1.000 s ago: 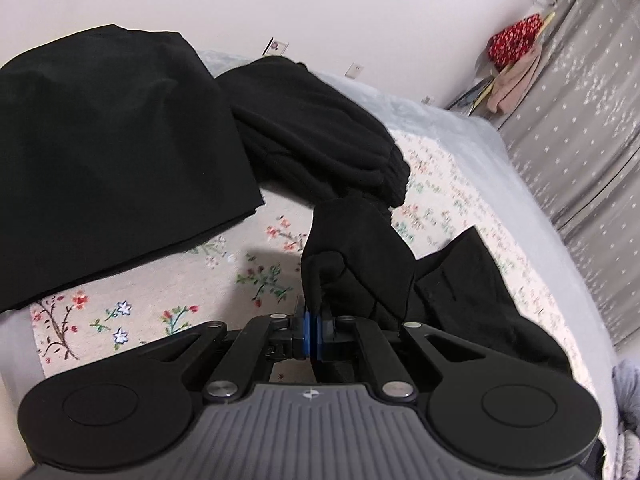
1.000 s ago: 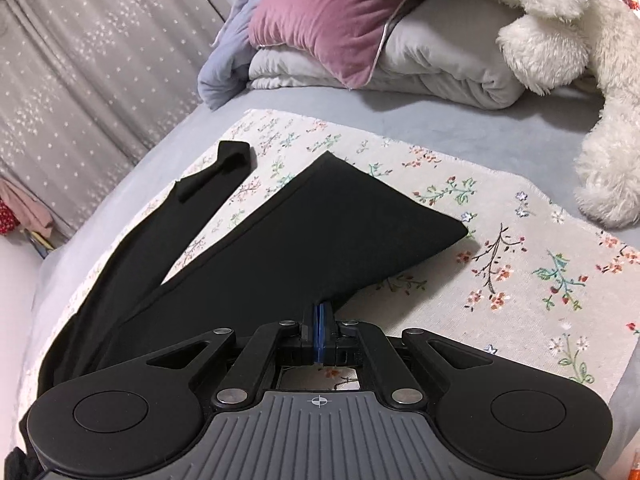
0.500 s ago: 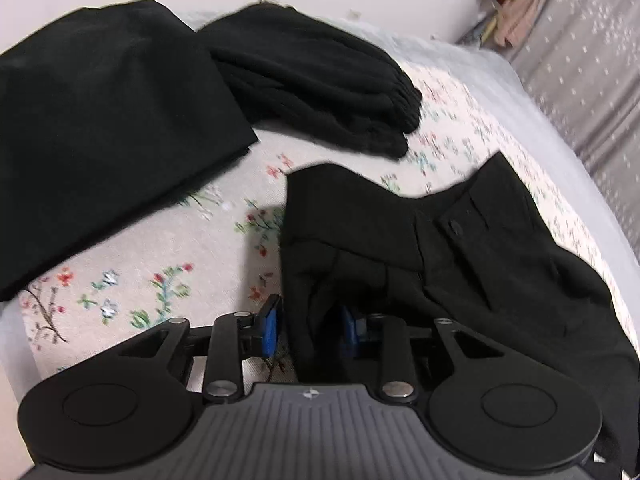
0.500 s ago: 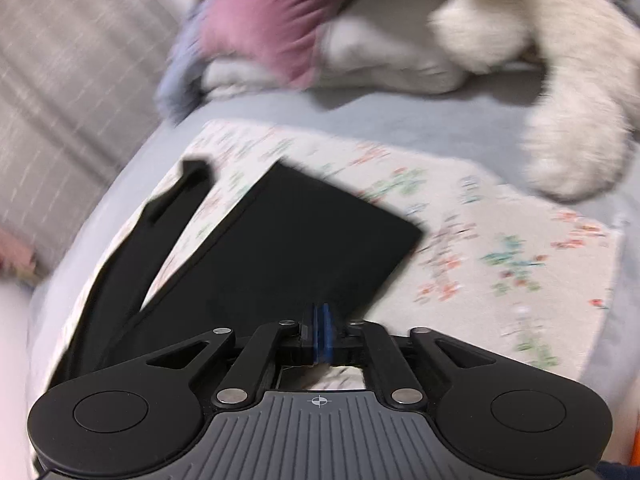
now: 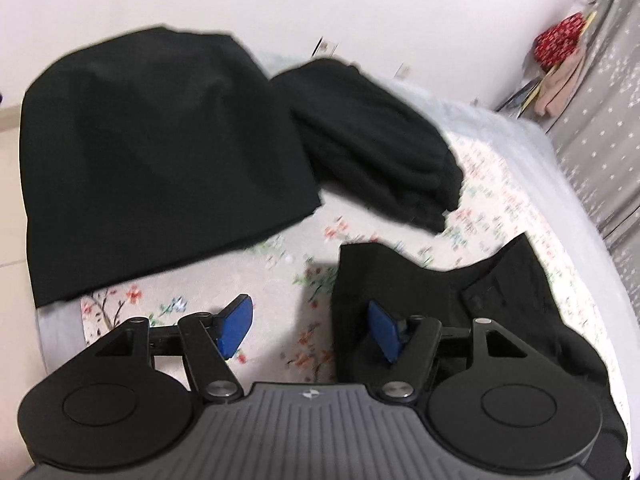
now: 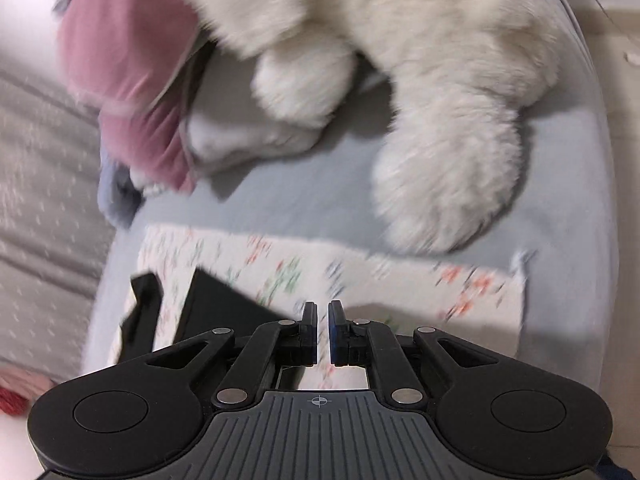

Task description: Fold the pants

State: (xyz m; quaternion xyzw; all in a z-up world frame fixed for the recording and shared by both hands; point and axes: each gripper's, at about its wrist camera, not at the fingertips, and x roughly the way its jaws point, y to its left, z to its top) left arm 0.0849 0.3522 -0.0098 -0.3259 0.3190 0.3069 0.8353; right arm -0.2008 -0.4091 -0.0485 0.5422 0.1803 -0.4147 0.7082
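Left gripper (image 5: 308, 330) is opening, its blue pads (image 5: 236, 326) spread wide, nothing pinched; the right pad sits over the black pants (image 5: 480, 312), whose waistband end lies on the floral sheet (image 5: 280, 272) toward the bed's right edge. Beyond, a folded black garment (image 5: 160, 160) and a second dark pile (image 5: 380, 144) rest near the wall. Right gripper (image 6: 323, 334) has a narrow gap, gripping nothing; the pant legs (image 6: 216, 308) lie to its left, a white plush toy (image 6: 440, 100) and pink pillow (image 6: 132, 68) beyond.
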